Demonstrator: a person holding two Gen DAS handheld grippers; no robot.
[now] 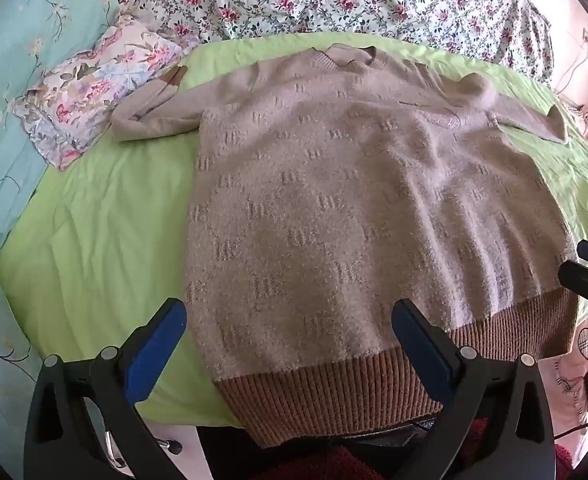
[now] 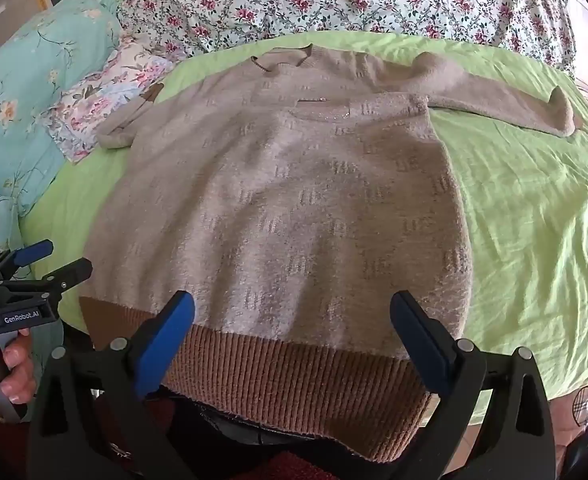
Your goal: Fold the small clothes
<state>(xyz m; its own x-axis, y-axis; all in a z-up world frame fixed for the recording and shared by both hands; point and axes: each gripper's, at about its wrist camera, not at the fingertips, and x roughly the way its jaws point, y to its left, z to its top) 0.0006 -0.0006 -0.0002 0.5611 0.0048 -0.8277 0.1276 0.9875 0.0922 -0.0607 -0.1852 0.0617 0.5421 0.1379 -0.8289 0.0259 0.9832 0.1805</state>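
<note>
Left wrist view first: left gripper point(image 1: 289, 320) spread wide, jaws empty, hanging just above the brown ribbed hem point(image 1: 334, 384) near its left corner. Beige knit sweater point(image 1: 354, 200) laid flat, neck away, on the green sheet point(image 1: 93, 220), hem draped over the near edge of the bed. Left sleeve point(image 1: 153, 116) bunched toward the floral pillow point(image 1: 93, 92); right sleeve point(image 2: 506, 100) stretched straight out. Right wrist view: right gripper point(image 2: 294, 316) equally wide open, holding nothing, poised over the hem toward its right corner.

Probably soft, fluffy and limp; moderately light, likely to sag and stretch between grips, not slippery, not fragile. Best taken at the firmer ribbed hem corners, or at shoulder and sleeve seam, pinching both layers together; loose fuzzy pile could snag or slide from a shallow pinch.
</note>
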